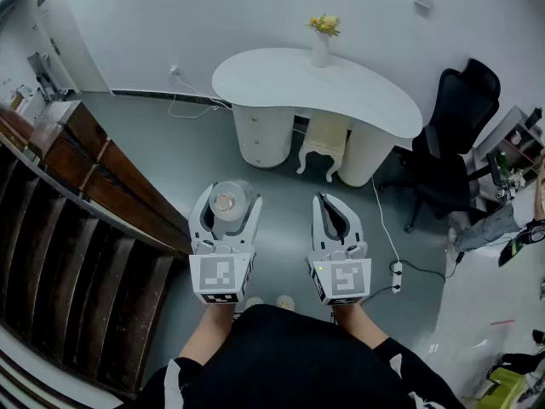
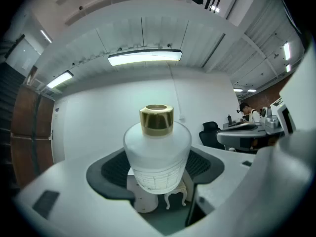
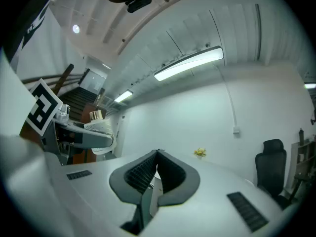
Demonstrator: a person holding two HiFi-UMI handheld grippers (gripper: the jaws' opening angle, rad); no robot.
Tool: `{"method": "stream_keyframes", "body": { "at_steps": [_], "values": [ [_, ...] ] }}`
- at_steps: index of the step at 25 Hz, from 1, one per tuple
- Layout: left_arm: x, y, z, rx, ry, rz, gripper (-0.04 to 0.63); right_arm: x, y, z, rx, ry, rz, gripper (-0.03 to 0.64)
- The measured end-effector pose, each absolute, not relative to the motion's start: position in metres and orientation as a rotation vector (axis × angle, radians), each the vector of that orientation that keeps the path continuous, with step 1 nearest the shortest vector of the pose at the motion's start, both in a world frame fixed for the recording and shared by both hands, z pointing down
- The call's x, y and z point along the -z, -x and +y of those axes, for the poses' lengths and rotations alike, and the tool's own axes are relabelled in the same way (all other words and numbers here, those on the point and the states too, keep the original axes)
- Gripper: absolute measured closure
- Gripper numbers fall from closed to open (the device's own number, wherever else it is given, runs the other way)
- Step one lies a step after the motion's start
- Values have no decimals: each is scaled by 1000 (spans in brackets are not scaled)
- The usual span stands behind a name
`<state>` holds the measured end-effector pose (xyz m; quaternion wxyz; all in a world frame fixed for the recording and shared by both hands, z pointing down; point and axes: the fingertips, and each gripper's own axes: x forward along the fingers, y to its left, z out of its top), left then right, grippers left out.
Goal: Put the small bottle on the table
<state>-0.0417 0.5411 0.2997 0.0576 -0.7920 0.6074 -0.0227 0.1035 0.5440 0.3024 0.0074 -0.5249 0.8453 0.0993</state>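
Observation:
A small frosted-glass bottle [image 2: 157, 157] with a gold collar stands upright between the ribbed pads of my left gripper [image 2: 157, 168], which is shut on it. From the head view the bottle [image 1: 225, 201] shows from above, held in the left gripper [image 1: 226, 209] over the grey floor. My right gripper [image 1: 333, 216] hangs beside it, shut with its fingertips touching and nothing in them; its own view shows the same closed right gripper [image 3: 157, 168] and the bottle [image 3: 100, 125] at far left. The white curved table [image 1: 289, 79] stands ahead, apart from both grippers.
A white vase with yellow flowers [image 1: 321, 41] stands on the table's far edge. A small white stool [image 1: 324, 143] sits under the table. A black office chair [image 1: 447, 143] is at right, a power strip [image 1: 396, 277] on the floor, wooden stairs [image 1: 77, 220] at left.

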Motion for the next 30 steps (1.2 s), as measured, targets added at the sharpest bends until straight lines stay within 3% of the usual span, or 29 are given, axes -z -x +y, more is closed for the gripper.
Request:
{"method": "stream_keyframes", "body": {
  "at_steps": [19,30],
  "values": [
    [-306,13,506,77,2423,1859,262,-301,-125,509,-298,1568,2650,594],
    [-316,41,419,84,2458,1839,262,-313,-96,424,-281,1586,2662,594]
  ]
}}
